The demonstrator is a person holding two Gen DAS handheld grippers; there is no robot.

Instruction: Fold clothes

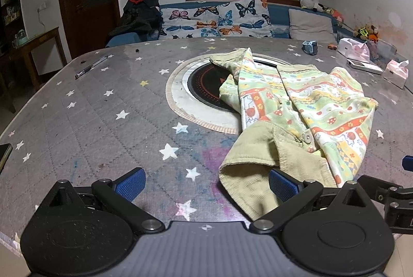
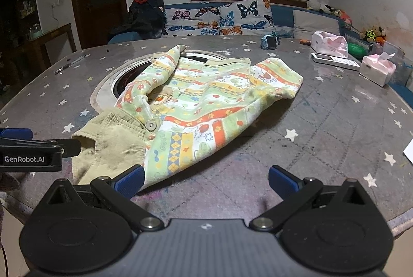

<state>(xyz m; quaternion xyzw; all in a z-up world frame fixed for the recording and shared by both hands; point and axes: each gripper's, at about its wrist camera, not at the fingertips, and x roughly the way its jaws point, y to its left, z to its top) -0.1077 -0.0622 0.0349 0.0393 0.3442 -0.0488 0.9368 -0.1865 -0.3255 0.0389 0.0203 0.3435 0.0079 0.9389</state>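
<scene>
A small child's garment (image 1: 304, 106) with a green, yellow and orange print and an olive corduroy outside lies crumpled on the grey star-patterned table cover (image 1: 103, 122). It also shows in the right wrist view (image 2: 206, 101). My left gripper (image 1: 206, 185) is open at the near edge, its right fingertip beside the olive hem. My right gripper (image 2: 206, 181) is open, its left fingertip touching the printed hem. Each gripper shows at the edge of the other's view. Both are empty.
A round burner inset (image 1: 206, 93) lies partly under the garment. A pen (image 1: 90, 67) lies far left. Tissue packs (image 2: 376, 69), a white remote (image 2: 335, 60) and a blue toy (image 2: 269, 41) sit far right. A sofa with butterfly cushions (image 2: 219, 18) stands behind.
</scene>
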